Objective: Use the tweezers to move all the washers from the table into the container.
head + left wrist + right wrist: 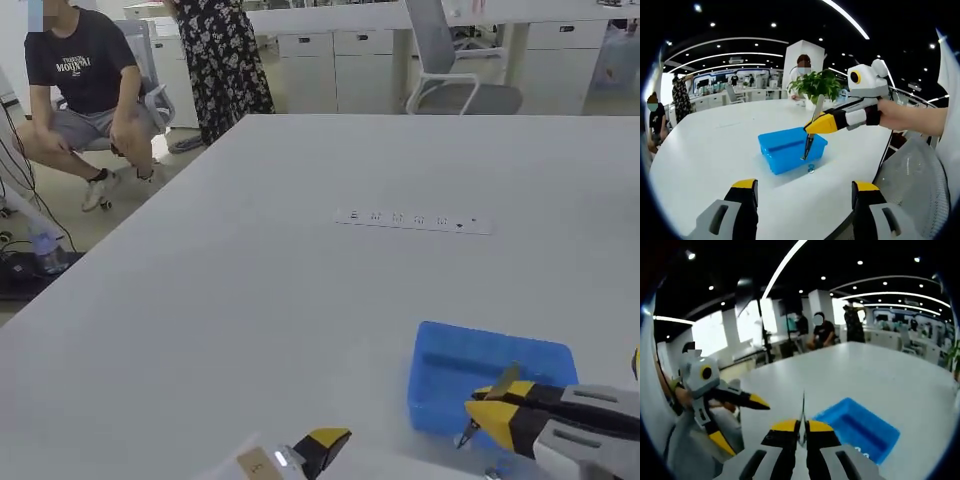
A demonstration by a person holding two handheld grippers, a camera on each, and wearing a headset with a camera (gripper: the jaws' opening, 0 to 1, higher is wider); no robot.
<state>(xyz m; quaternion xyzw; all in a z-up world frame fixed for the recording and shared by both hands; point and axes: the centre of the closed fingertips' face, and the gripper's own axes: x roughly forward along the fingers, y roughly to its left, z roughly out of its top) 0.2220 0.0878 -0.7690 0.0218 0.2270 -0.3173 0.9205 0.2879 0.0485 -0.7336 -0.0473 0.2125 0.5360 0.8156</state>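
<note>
The blue container [470, 362] stands on the white table near its front right. My right gripper [482, 402] hangs over the container's near edge, shut on the metal tweezers [809, 136], whose tips point down just outside the container wall. A small washer [811, 168] lies on the table beside the container [785, 150], below the tweezer tips. In the right gripper view the tweezers [803, 412] stick out between the shut jaws, with the container [840, 415] ahead to the right. My left gripper [805, 192] stands open with nothing in it, low and left of the container [325, 440].
A white power strip [413, 221] lies across the middle of the table [250, 280]. A seated person [85, 90] and a standing person are beyond the far left corner, with an office chair [450, 80] behind. A potted plant [817, 85] stands at the table's far side.
</note>
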